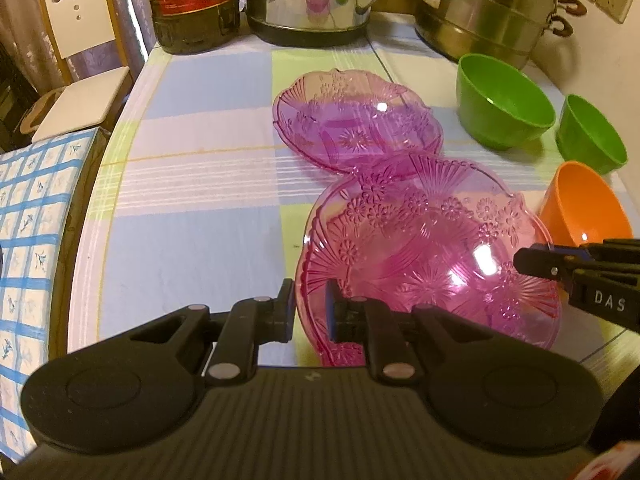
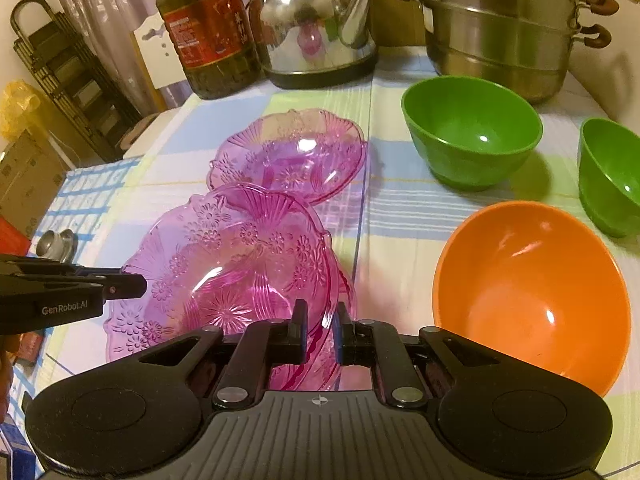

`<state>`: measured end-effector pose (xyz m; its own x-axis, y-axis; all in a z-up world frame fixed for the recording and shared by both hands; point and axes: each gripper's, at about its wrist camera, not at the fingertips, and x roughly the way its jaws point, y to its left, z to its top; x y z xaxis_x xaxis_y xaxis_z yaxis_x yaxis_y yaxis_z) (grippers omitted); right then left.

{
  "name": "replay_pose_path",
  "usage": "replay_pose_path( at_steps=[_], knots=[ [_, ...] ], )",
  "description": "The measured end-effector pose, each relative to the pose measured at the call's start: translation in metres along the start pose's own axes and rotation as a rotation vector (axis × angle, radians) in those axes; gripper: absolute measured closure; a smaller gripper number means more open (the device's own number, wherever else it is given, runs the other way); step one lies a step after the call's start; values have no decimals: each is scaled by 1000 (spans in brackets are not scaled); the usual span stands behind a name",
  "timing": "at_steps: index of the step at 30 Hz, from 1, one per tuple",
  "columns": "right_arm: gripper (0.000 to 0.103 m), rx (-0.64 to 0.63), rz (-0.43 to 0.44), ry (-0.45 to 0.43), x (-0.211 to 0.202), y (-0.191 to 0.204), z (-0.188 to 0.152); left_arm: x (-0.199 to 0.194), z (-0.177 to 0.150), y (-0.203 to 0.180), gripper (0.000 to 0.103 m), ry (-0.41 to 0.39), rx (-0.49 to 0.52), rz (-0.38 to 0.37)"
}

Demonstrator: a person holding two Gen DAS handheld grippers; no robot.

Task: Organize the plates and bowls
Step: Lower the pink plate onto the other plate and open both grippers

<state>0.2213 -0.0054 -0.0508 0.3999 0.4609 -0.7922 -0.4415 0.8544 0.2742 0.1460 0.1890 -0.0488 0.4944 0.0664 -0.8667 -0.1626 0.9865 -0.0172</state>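
Note:
A pink see-through plate (image 1: 420, 248) (image 2: 224, 260) with a flower pattern is held between both grippers, tilted a little over the checked tablecloth. My left gripper (image 1: 310, 308) (image 2: 140, 280) is shut on its left rim. My right gripper (image 2: 322, 328) (image 1: 520, 258) is shut on its right rim. Another pink rim (image 2: 132, 332) shows just under the held plate. A second pink plate (image 1: 356, 120) (image 2: 292, 152) lies flat right behind it. To the right stand an orange bowl (image 2: 532, 292) (image 1: 580, 208) and two green bowls (image 2: 472, 128) (image 2: 612, 176).
Along the back stand an oil bottle (image 2: 208, 28), a steel kettle (image 2: 316, 28) and a stacked steel steamer pot (image 2: 500, 28). The table's left edge (image 1: 92, 216) drops off beside a blue-checked surface (image 1: 32, 240) and a white chair (image 1: 80, 60).

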Motion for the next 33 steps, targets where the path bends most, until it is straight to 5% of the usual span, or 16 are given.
replay_pose_path(
  at_steps=[26,28,33],
  knots=[
    [90,8,-4,49,22,-6,-4,19,-6,-2,86,20,-9,14],
    [86,3,-7,50,23,-6,-4,19,-5,0,74,17,-22,19],
    [72,22,5,28,17,-9,-6,15,-5,0,72,4,-27,22]
  ],
)
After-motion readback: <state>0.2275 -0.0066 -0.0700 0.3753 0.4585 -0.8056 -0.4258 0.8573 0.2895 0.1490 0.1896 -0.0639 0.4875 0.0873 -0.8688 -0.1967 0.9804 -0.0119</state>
